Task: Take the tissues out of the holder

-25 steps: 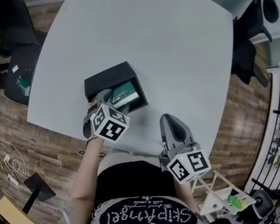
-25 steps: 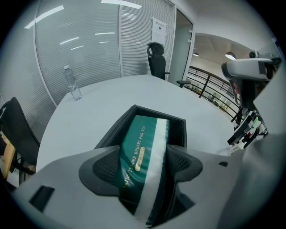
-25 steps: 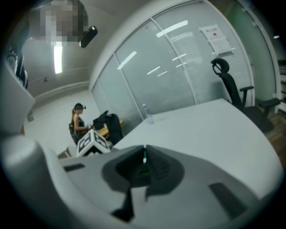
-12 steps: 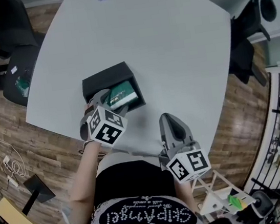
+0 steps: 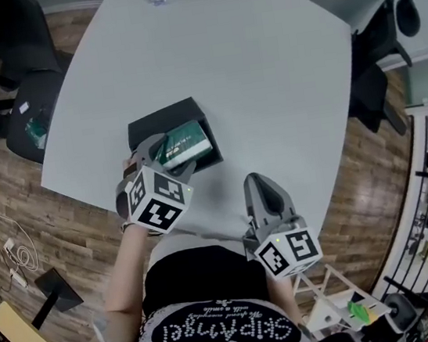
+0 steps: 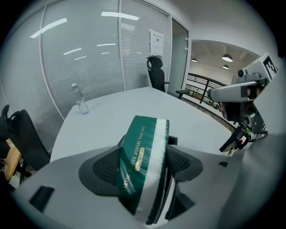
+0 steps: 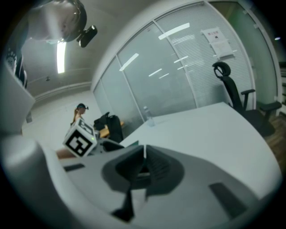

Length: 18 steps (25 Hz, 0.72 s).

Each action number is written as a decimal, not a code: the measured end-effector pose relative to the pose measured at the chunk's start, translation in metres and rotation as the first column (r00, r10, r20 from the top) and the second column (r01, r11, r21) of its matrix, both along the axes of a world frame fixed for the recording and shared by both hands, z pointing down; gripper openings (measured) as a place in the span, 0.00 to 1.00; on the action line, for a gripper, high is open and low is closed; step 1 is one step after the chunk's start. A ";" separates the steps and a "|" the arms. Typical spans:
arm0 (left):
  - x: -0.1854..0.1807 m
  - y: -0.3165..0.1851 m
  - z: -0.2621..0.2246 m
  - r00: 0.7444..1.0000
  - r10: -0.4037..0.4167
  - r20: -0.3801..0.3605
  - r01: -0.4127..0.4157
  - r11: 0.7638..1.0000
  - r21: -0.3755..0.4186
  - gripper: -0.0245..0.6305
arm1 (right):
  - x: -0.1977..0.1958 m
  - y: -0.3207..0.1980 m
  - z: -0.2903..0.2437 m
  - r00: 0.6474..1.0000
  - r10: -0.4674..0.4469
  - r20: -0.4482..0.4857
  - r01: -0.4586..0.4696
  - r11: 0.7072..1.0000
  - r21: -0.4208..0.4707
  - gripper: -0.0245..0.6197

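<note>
Head view: left tongs [image 5: 171, 155] pinch the green tissue pack [image 5: 184, 141], tilted over the black holder [image 5: 152, 125] on the white table [image 5: 278, 62]. Right tongs [image 5: 255, 180] idle near the table edge.
Left gripper view: pack clamped between both jaws.
Right gripper view: jaws pressed together, empty.
Step looks like extraction. Next move probably needs the pack lifted clear and set down.

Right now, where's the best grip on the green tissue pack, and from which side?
Pinch the green tissue pack across its thin side, jaws on the broad faces, coming from the person's side above the black holder. It is a flat slab; the left gripper holds it that way.
</note>
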<state>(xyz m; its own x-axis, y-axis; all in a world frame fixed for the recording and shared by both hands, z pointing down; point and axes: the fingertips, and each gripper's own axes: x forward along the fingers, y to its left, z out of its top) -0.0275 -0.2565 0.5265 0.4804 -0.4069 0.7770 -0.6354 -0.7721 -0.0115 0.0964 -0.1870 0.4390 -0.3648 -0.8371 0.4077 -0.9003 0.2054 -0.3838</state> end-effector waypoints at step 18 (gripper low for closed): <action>-0.027 -0.027 -0.095 0.945 -0.186 -0.268 0.251 0.940 0.232 0.56 | 0.011 -0.004 -0.023 0.999 0.007 -0.036 -0.004 0.997 0.079 0.09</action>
